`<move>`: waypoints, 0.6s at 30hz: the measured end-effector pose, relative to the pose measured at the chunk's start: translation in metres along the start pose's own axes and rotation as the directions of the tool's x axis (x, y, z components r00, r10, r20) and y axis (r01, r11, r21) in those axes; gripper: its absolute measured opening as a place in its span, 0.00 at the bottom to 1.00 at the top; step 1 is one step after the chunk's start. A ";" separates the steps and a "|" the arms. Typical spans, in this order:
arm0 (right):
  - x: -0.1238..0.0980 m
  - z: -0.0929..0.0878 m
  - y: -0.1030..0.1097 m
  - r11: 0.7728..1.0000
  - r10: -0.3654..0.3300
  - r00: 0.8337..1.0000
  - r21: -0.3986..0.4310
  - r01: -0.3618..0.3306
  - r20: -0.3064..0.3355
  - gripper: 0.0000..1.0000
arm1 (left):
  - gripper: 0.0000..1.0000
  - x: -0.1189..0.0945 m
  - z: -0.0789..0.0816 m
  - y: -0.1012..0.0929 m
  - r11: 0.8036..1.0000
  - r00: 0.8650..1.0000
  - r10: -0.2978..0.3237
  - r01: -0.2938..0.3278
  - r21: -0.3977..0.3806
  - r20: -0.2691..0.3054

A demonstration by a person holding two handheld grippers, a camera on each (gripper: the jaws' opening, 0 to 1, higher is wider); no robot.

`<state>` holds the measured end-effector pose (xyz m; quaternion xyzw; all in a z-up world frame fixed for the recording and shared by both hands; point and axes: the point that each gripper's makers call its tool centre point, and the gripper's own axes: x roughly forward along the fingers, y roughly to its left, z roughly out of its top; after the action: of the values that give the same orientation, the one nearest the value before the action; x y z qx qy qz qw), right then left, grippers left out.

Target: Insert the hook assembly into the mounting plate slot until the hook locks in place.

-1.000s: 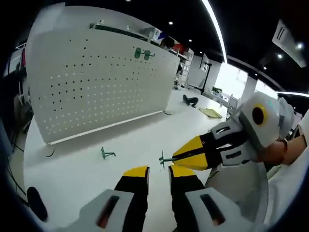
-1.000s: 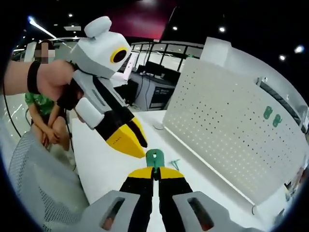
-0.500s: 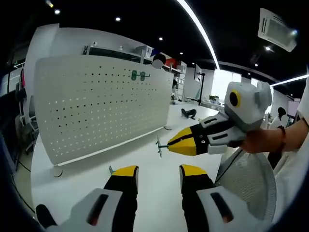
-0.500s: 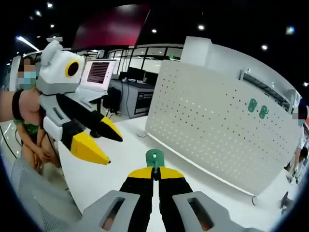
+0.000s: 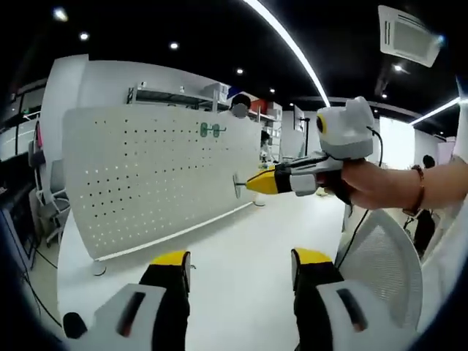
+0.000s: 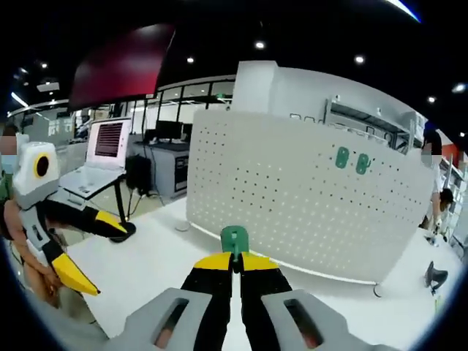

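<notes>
A white pegboard mounting plate stands upright on the white table, with two green hooks hanging near its top edge. My right gripper comes in from the right, held by a hand, and is shut on a small green hook assembly just in front of the board's right part. In the right gripper view the hook assembly sticks up from my shut right gripper, facing the pegboard and its mounted hooks. My left gripper is open and holds nothing; it shows again at the left.
A mesh chair back sits at the lower right. A laptop on a stand is behind the table at the left. A round board foot and a small black object lie at the table's right end.
My right gripper has lifted the hook assembly off the table area and carried it toward the pegboard. My left gripper's jaws have spread wider and it has drawn away from the right one.
</notes>
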<state>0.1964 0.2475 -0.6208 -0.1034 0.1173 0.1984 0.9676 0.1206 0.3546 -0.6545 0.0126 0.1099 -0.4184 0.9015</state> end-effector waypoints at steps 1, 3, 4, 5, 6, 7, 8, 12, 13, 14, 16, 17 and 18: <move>0.001 0.003 -0.002 1.000 -0.005 1.000 0.002 0.005 0.007 0.01 | 0.60 0.000 0.001 -0.003 1.000 1.000 -0.004 0.004 0.003 0.008; 0.003 0.010 -0.007 1.000 -0.011 1.000 0.009 0.011 0.019 0.01 | 0.63 0.001 0.002 -0.007 1.000 1.000 -0.006 0.006 0.001 0.022; 0.004 0.012 -0.009 1.000 -0.015 1.000 0.009 0.015 0.022 0.01 | 0.64 0.002 0.002 -0.011 1.000 1.000 -0.011 0.011 -0.001 0.029; 0.005 0.014 -0.010 1.000 -0.018 1.000 0.011 0.018 0.024 0.01 | 0.64 0.003 0.003 -0.012 1.000 0.999 -0.011 0.011 -0.001 0.031; 0.006 0.018 -0.013 1.000 -0.024 0.999 0.012 0.024 0.032 0.01 | 0.64 0.004 0.003 -0.015 1.000 0.999 -0.011 0.012 -0.002 0.031; 0.006 0.021 -0.016 0.999 -0.036 0.998 0.019 0.035 0.042 0.01 | 0.64 0.005 0.002 -0.018 1.000 0.999 -0.013 0.013 0.001 0.030; 0.006 0.025 -0.019 0.999 -0.043 0.997 0.023 0.042 0.057 0.01 | 0.63 0.006 0.002 -0.020 1.000 0.999 -0.018 0.018 0.002 0.029; 0.009 0.030 -0.027 0.998 -0.054 0.996 0.037 0.051 0.069 0.01 | 0.67 0.007 0.004 -0.028 1.000 0.999 -0.026 0.026 -0.009 0.043; 0.009 0.031 -0.029 0.998 -0.058 0.996 0.040 0.055 0.072 0.01 | 0.68 0.007 0.004 -0.029 1.000 0.999 -0.026 0.026 -0.008 0.040; 0.009 0.033 -0.032 0.997 -0.063 0.995 0.058 0.058 0.075 0.01 | 0.68 0.007 0.003 -0.030 1.000 0.999 -0.027 0.028 -0.003 0.039; 0.009 0.034 -0.035 0.995 -0.077 0.993 0.076 0.071 0.084 0.01 | 0.69 0.006 0.004 -0.031 1.000 0.999 -0.030 0.029 0.008 0.037; 0.008 0.036 -0.038 0.993 -0.084 0.992 0.088 0.076 0.091 0.01 | 0.70 0.005 0.005 -0.031 0.999 0.999 -0.031 0.031 0.011 0.040; 0.008 0.039 -0.041 0.991 -0.096 0.990 0.100 0.086 0.099 0.01 | 0.72 0.005 0.006 -0.032 0.999 0.998 -0.034 0.033 0.012 0.046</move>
<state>0.2274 0.2226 -0.5795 -0.0519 0.0713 0.1532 0.9842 0.1007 0.3295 -0.6475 0.0064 0.0870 -0.4342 0.8966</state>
